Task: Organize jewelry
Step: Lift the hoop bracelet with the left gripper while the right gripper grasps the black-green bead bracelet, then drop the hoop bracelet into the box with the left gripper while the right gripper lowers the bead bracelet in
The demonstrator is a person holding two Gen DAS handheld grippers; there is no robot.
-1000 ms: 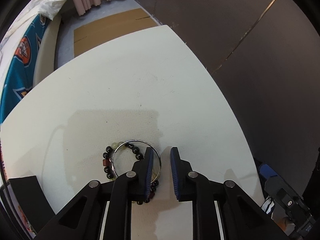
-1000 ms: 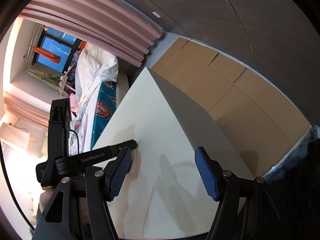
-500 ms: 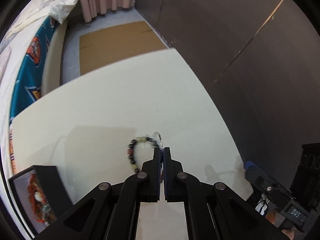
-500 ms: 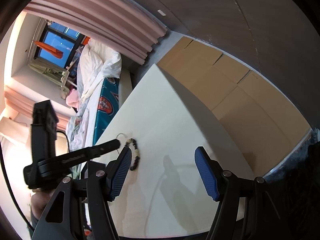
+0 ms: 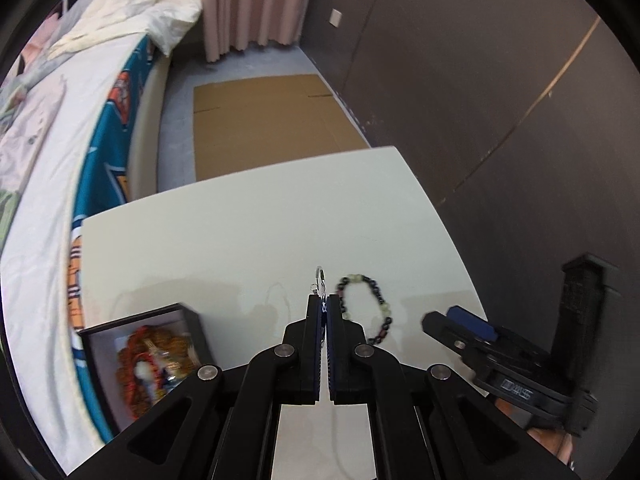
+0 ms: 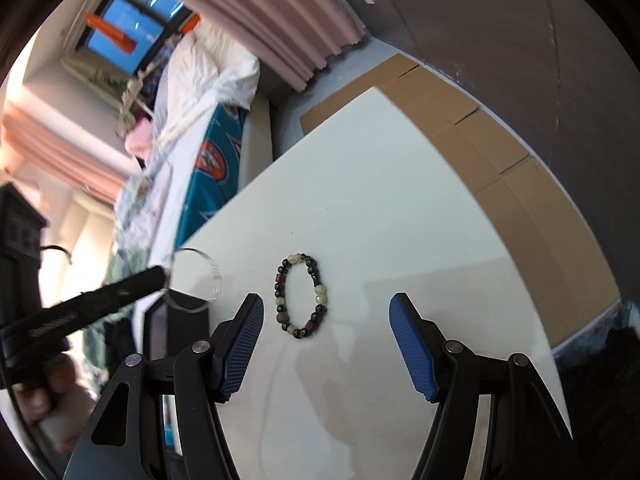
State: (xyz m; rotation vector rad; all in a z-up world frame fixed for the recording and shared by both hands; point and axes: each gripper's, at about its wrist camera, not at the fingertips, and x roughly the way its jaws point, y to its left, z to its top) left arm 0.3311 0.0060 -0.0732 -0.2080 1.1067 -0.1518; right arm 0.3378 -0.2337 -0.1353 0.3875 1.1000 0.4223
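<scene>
Pinching a thin silver bangle (image 5: 320, 280) edge-on between its pressed-together blue pads, the left gripper (image 5: 324, 306) holds the ring clear of the white table (image 5: 248, 232). From the right wrist camera the same bangle (image 6: 192, 280) shows as a full, slightly blurred circle hanging at the tip of the left gripper (image 6: 162, 276), above the table's left edge and up and to the left of the beaded bracelet (image 6: 302, 296).

That bracelet, a loop of black, pale green and dark red beads, lies flat on the table (image 6: 380, 184). In the left wrist view the bracelet (image 5: 366, 306) sits just to the right of the shut fingers, between them and the right gripper (image 5: 452, 322), whose blue-padded tip reaches in from the right.

The right gripper (image 6: 326, 342) has its fingers spread wide with nothing between the pads; the bracelet lies just beyond the gap, nearer the left finger than the right one.

A black box (image 5: 192, 320) stands on the table left of the bracelet, beyond the left gripper; orange and red beaded jewelry (image 5: 156, 356) lies heaped inside it, blurred.

A hand (image 6: 48, 408) at the lower left of the right wrist view grips the left tool's handle.
</scene>
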